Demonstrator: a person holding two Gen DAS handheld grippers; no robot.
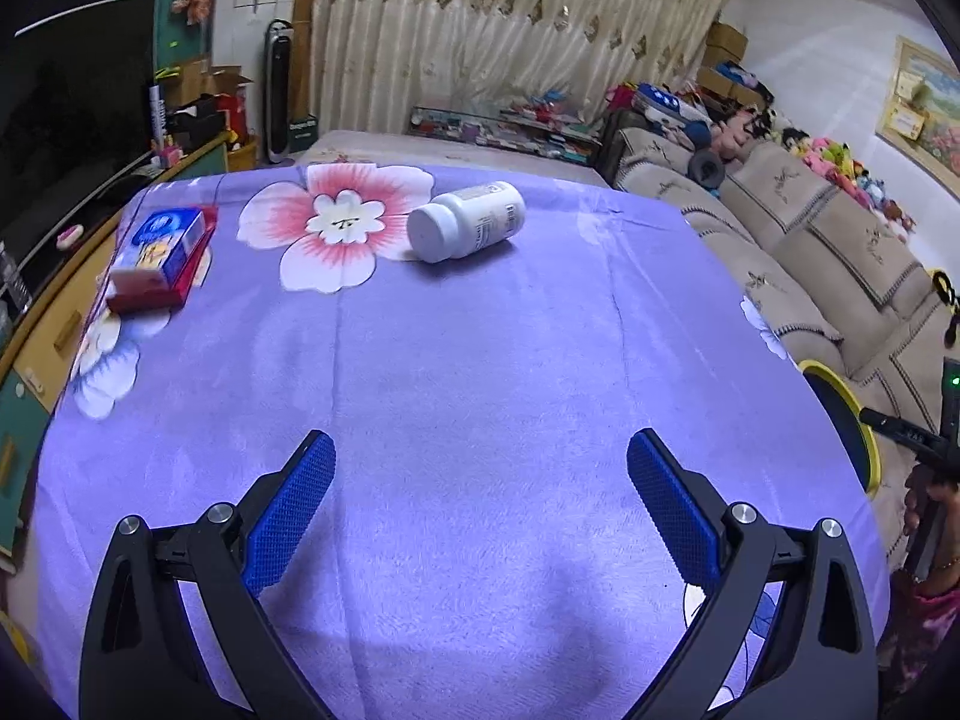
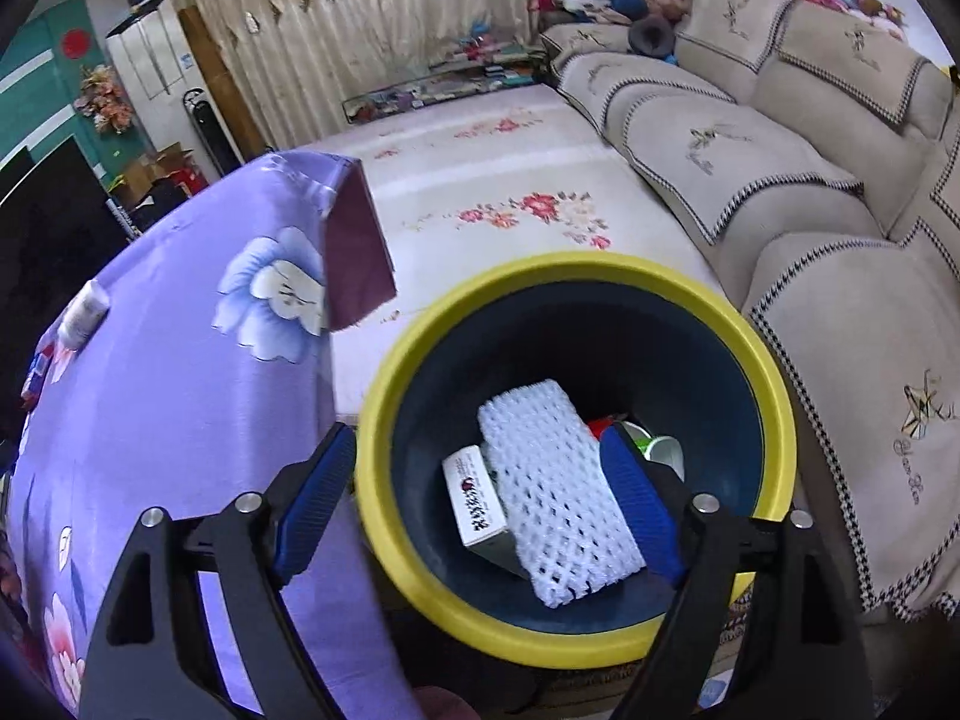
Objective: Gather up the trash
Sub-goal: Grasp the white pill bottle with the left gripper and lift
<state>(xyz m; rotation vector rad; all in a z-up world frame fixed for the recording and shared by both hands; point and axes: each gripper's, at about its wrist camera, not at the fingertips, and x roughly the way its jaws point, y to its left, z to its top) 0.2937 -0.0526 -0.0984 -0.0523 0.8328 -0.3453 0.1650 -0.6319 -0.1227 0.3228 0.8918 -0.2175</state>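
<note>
Tongs, left (image 1: 480, 450): my nearest item, black arms with blue cross-hatched rubber pads (image 1: 294, 504), spread wide over bare cloth with nothing between them.

Tongs, right (image 2: 477, 444): same make, also spread wide and empty, poised over the bin's mouth beside the surface edge.

Bin (image 2: 384, 420): round, thick matte yellow rim, dark blue smooth inner wall, standing on the floor just beside the surface. Inside I see a white foam net sleeve (image 2: 558, 498), soft and open-meshed, lying across a small white printed carton (image 2: 477, 495); part of a white cup with green marking (image 2: 663, 450) shows behind the right pad, along with a scrap of something red.

Surface (image 1: 480, 348): covered in fuzzy lilac cloth printed with large pink and white flowers, its creases running away from me.

Pill bottle (image 1: 465, 219): white plastic cylinder with a broad cap and a paper label, on its side at the far part of the cloth, cap toward me.

Boxes (image 1: 162, 258): a blue printed carton stacked on a flat red one, near the far left corner, well apart from the bottle.

Beyond: beige sofa (image 2: 780, 150) with houndstooth-trimmed covers close against the bin, soft toys (image 1: 828, 156) along its back, pale pleated curtains (image 1: 480, 48), a floral floor mat.
</note>
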